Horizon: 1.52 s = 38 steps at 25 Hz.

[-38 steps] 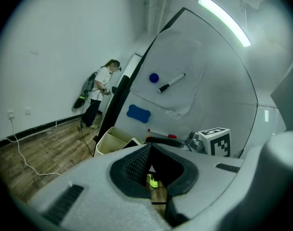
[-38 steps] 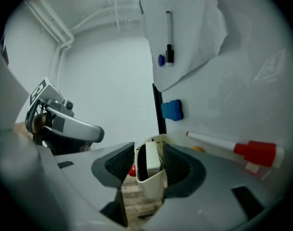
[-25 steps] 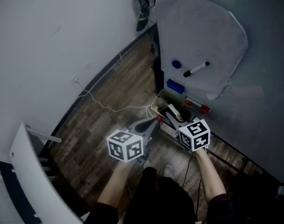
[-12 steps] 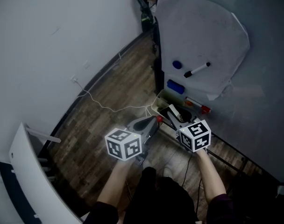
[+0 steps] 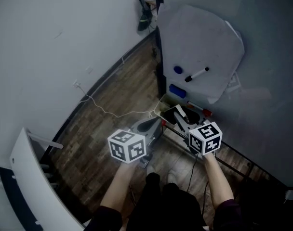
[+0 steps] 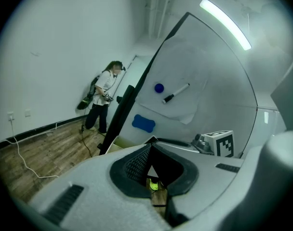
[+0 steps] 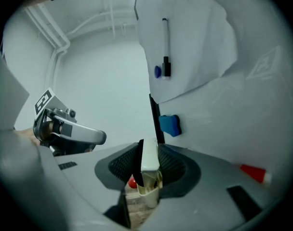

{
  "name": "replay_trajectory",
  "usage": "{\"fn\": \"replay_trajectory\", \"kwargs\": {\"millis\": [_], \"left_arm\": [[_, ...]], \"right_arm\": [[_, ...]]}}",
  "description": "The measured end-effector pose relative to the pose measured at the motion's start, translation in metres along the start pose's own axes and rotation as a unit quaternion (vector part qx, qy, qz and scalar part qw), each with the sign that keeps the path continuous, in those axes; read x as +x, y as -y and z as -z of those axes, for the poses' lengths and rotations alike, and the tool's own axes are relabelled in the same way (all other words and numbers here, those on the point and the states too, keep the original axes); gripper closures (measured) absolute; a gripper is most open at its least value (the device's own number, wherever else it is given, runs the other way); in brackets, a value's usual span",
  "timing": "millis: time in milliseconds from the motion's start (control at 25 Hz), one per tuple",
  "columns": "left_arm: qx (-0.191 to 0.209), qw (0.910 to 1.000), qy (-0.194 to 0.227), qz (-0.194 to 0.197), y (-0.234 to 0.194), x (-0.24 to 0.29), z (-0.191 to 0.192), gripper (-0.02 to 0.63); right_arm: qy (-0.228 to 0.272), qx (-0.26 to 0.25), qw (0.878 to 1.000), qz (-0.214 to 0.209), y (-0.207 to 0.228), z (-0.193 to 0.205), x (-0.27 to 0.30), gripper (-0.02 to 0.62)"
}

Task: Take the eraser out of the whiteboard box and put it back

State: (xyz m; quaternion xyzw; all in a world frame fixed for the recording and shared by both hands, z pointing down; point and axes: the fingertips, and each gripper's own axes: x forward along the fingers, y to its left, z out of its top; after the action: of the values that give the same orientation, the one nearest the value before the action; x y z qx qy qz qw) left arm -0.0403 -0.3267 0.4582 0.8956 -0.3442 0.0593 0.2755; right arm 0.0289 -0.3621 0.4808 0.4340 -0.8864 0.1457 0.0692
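Eraser (image 7: pixel 149 159), white plastic slab with black felt face, pinched in right gripper (image 7: pixel 148 170), meshed jaws just closing; left gripper (image 6: pixel 150 149) jaws together, empty.

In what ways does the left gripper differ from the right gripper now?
The right gripper is shut on the eraser, and its jaws have just been closing; the left gripper holds nothing, its jaws together at the tips. In the head view, the right gripper reaches over the whiteboard box, while the left gripper is beside it, above the wooden floor. Both point toward the whiteboard.
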Motion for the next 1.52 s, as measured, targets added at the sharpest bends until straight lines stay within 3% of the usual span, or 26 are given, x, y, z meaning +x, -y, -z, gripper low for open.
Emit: {"fn": "replay_trajectory", "kwargs": {"millis": [400, 680, 1120, 1520], "left_arm": [[0.021, 0.9995, 0.018, 0.013, 0.026, -0.010, -0.027, 0.600], [0.054, 0.9968, 0.052, 0.028, 0.053, -0.029, -0.060, 0.600], [0.133, 0.9834, 0.107, 0.061, 0.112, -0.060, -0.116, 0.600], [0.165, 0.9723, 0.143, 0.084, 0.148, -0.086, -0.144, 0.600]], "right_arm": [[0.047, -0.008, 0.999, -0.002, -0.017, -0.048, -0.033, 0.479], [0.103, -0.021, 0.994, -0.003, -0.033, -0.094, -0.063, 0.479], [0.200, -0.060, 0.978, -0.009, -0.063, -0.169, -0.114, 0.479], [0.255, -0.076, 0.964, -0.007, -0.079, -0.212, -0.153, 0.479]]}}
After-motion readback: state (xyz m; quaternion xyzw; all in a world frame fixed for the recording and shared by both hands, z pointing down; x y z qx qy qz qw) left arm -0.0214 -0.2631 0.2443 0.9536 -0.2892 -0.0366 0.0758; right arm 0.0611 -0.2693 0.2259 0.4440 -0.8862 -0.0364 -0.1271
